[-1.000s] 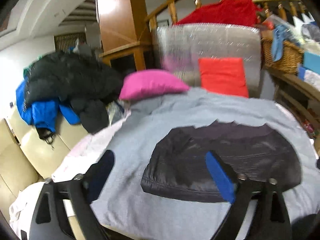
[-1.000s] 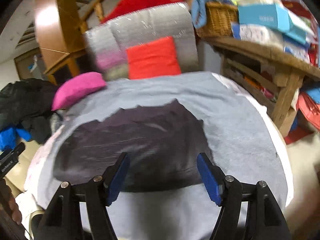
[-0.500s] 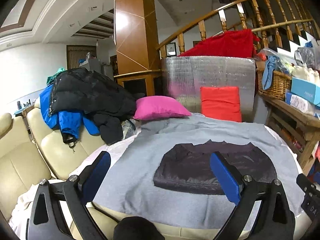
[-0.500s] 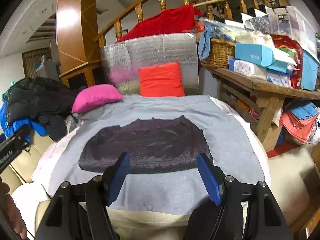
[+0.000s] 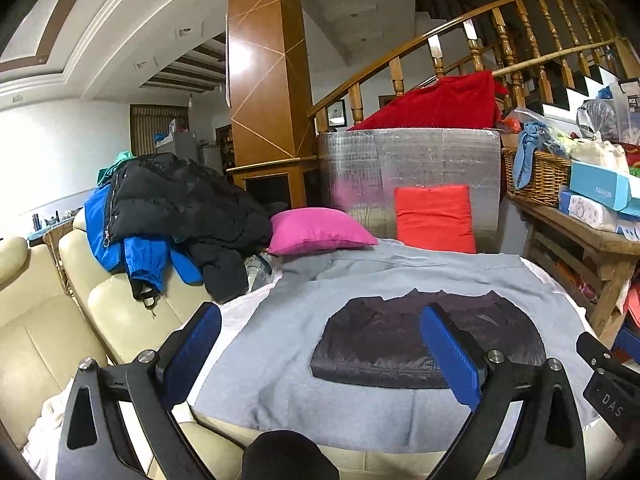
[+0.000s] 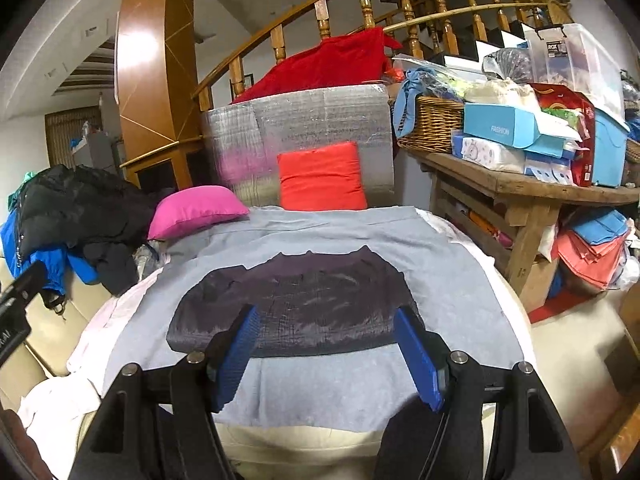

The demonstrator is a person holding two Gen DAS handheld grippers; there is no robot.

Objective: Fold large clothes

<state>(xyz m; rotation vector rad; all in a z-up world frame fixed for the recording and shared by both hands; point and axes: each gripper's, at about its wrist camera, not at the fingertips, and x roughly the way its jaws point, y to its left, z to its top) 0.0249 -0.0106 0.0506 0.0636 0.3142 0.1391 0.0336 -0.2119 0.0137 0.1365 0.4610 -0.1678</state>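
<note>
Cloth of grey fleece is spread over a cream sofa; a folded dark jacket lies flat at its middle. The left gripper and right gripper are held spread and empty, short of it. Pink and red cushions are seen beyond, below a wooden staircase railing
</note>
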